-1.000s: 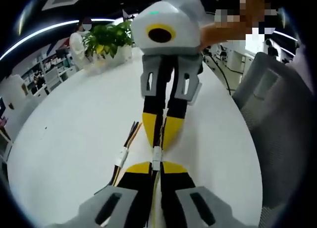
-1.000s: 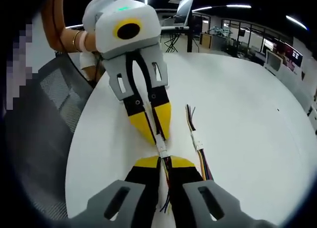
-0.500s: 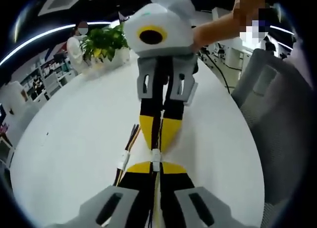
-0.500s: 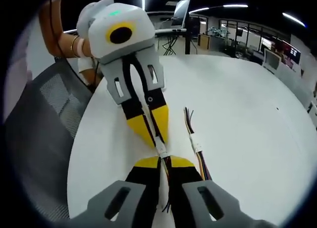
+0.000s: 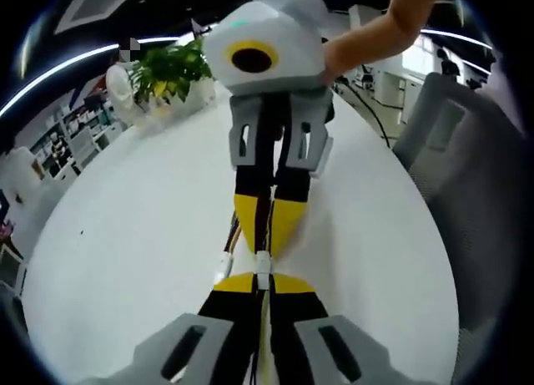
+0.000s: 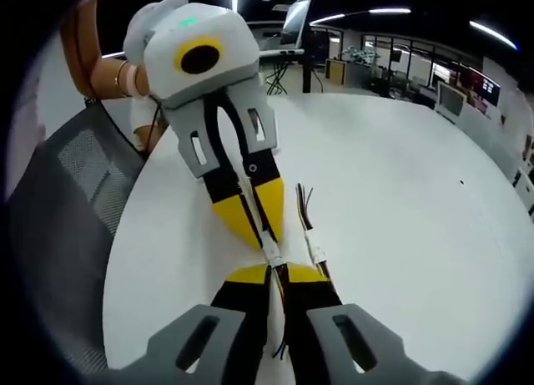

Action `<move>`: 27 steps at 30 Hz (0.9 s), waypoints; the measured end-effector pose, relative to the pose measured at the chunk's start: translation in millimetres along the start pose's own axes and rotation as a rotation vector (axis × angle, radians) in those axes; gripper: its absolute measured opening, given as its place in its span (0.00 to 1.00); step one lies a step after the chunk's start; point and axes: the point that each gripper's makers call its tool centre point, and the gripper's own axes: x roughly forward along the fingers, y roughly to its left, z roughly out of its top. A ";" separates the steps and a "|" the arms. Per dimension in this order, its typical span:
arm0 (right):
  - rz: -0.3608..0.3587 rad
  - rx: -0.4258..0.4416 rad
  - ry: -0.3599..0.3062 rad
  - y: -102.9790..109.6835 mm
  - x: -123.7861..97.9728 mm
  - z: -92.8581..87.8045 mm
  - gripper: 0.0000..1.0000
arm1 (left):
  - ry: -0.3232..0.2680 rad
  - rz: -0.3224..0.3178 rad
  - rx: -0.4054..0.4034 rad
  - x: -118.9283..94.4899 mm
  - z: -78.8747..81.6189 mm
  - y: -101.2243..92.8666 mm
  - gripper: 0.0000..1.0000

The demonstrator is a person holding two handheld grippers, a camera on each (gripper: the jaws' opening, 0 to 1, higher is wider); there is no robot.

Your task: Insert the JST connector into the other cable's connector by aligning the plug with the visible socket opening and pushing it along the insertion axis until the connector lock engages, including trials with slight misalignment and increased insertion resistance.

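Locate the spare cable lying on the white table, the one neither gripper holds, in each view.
Left gripper view: the spare cable lies low and just left of centre, beside the right gripper, partly hidden behind its yellow tips.
Right gripper view: it lies just right of centre, beside the left gripper, loose wire ends pointing up.
Shared landmark: the small white connector pinched where both grippers' tips meet.

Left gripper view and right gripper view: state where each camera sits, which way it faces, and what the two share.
Left gripper view: rides the left gripper, looks along its jaws across the white table at the right gripper; a forearm shows.
Right gripper view: rides the right gripper, faces the left gripper; a braceleted wrist shows.
Shared: both face each other over the white connector between the jaw tips, and a spare cable beside it.
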 end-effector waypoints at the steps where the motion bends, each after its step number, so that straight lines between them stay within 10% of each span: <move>1: -0.002 0.000 0.000 -1.3 0.7 -0.6 0.02 | 0.001 -0.006 0.005 1.4 -1.2 1.8 0.00; 27: 0.007 0.018 0.030 3.9 8.4 -10.4 0.04 | -0.004 -0.064 -0.032 11.4 -10.0 -5.5 0.00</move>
